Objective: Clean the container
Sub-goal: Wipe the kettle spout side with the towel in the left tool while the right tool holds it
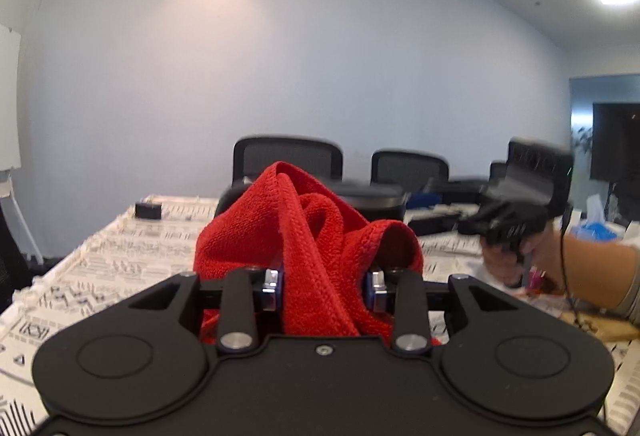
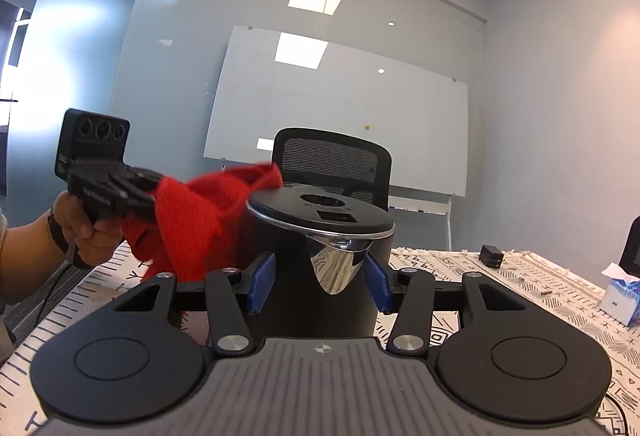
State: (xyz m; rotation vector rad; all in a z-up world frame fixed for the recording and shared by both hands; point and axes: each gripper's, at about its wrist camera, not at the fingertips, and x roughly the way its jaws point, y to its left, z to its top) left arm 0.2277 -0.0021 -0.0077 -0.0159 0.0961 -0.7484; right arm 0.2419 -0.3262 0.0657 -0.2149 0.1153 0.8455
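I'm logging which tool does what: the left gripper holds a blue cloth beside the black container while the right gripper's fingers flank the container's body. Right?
Not quite: the cloth is red, not blue, as the left wrist view shows. The left gripper does hold it beside the black container, which the right gripper flanks.

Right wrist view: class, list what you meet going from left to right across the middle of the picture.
Hand → left tongs → red cloth → black container → black block → tissue box.
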